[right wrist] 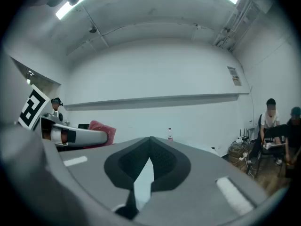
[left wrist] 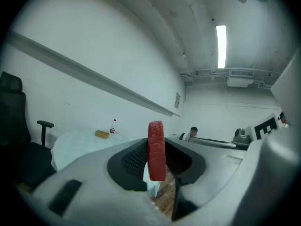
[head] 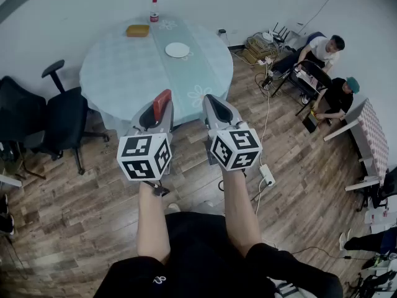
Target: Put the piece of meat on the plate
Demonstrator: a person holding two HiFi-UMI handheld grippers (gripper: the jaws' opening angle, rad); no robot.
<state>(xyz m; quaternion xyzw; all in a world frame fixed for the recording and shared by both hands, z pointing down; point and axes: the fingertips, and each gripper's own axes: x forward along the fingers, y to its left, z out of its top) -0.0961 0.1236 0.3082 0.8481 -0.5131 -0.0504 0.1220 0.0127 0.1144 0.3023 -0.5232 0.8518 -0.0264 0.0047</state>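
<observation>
A flat red piece of meat (head: 163, 102) stands on edge between the jaws of my left gripper (head: 159, 109), which is shut on it. In the left gripper view the meat (left wrist: 156, 155) fills the gap of the left gripper (left wrist: 156, 142), pressed by both pads. My right gripper (head: 213, 102) is held beside it, shut with nothing in it; in the right gripper view its tips (right wrist: 150, 142) meet. Both grippers hover short of the round table (head: 118, 73). The white plate (head: 177, 49) lies on the table's far middle, with nothing on it.
A brown block (head: 138, 30) and a bottle (head: 154, 10) sit at the table's far edge. Black office chairs (head: 62, 113) stand to the left. Two people (head: 322, 58) sit at the right among cables, and a power strip (head: 268, 176) lies on the wood floor.
</observation>
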